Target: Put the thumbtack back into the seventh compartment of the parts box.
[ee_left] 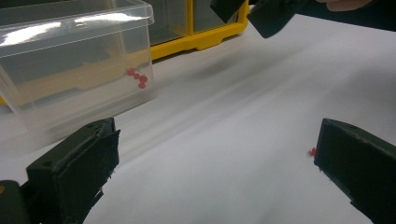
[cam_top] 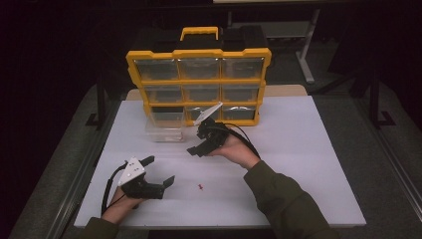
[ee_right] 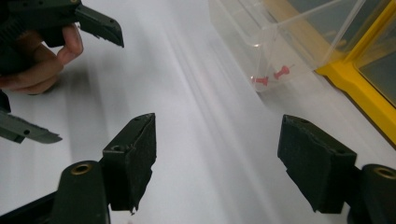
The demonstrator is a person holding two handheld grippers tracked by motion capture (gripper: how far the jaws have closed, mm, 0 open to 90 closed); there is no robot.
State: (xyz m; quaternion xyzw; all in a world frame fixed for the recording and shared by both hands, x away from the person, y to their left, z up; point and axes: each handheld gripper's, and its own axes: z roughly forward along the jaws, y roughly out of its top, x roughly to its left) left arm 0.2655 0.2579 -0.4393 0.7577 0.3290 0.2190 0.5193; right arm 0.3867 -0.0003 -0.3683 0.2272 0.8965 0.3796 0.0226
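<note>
counter point(cam_top: 298, 164): white, dark room | pushpin point(cam_top: 200, 187): red, lying loose (near centre) | left gripper point(cam_top: 160, 172): jaws apart, empty | right gripper point(cam_top: 193, 150): jaws apart, empty

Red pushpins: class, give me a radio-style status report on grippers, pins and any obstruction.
Both grippers, left and right, open, empty. Two red pushpins in clear drawer; one pushpin loose on table. Nothing in the way.
</note>
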